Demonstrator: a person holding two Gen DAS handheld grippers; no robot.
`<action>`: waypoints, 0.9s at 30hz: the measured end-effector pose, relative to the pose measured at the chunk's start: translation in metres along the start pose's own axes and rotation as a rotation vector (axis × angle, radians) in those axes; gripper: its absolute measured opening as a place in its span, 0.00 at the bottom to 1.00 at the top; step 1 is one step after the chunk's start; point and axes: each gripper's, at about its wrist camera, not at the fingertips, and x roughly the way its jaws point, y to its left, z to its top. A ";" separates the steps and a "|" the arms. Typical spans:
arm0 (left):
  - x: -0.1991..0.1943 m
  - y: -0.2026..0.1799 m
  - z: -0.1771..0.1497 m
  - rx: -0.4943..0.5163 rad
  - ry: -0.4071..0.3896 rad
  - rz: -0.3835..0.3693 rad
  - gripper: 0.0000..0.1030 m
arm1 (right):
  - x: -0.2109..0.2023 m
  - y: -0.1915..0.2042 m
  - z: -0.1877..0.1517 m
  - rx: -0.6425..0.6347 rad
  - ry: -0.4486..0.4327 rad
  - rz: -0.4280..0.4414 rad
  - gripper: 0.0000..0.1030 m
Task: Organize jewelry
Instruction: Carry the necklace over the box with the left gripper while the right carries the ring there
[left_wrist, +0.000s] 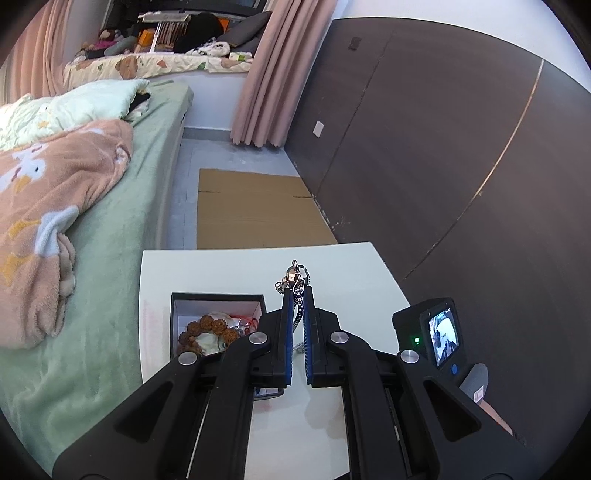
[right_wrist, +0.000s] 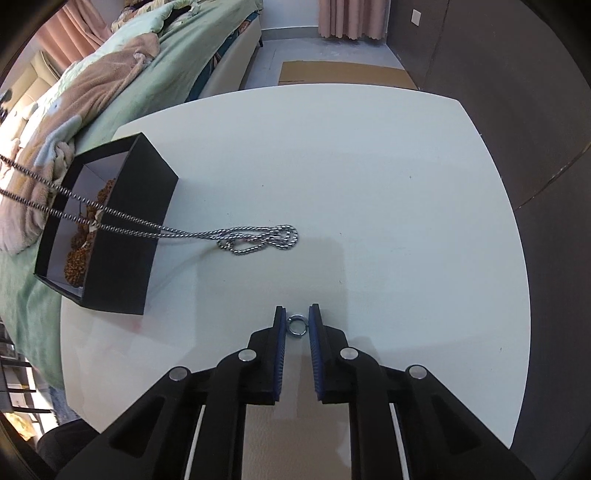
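My left jaws (left_wrist: 296, 295) pinch a chain (right_wrist: 255, 236) whose far end trails on the white bench (right_wrist: 369, 184) right of the black box (right_wrist: 122, 258). My right jaws (right_wrist: 297, 314) flank a small ring (right_wrist: 297, 326), not clearly squeezing it. No readable writing.

The white table (right_wrist: 369, 184) lies bare to the right — at left, the black box (right_wrist: 122, 236) and taut chain (right_wrist: 177, 232) bar passage.

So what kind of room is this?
Most likely a bedroom: a bed with a green sheet and fluffy blanket, pink curtains, and a small white table beside it.
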 end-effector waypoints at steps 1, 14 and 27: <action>-0.002 -0.002 0.002 0.007 -0.005 0.001 0.06 | -0.004 -0.003 0.000 0.008 -0.011 0.013 0.12; -0.059 -0.045 0.061 0.131 -0.131 0.070 0.05 | -0.050 -0.023 0.007 0.099 -0.138 0.153 0.12; -0.116 -0.062 0.110 0.185 -0.256 0.142 0.06 | -0.056 -0.019 0.016 0.117 -0.168 0.206 0.12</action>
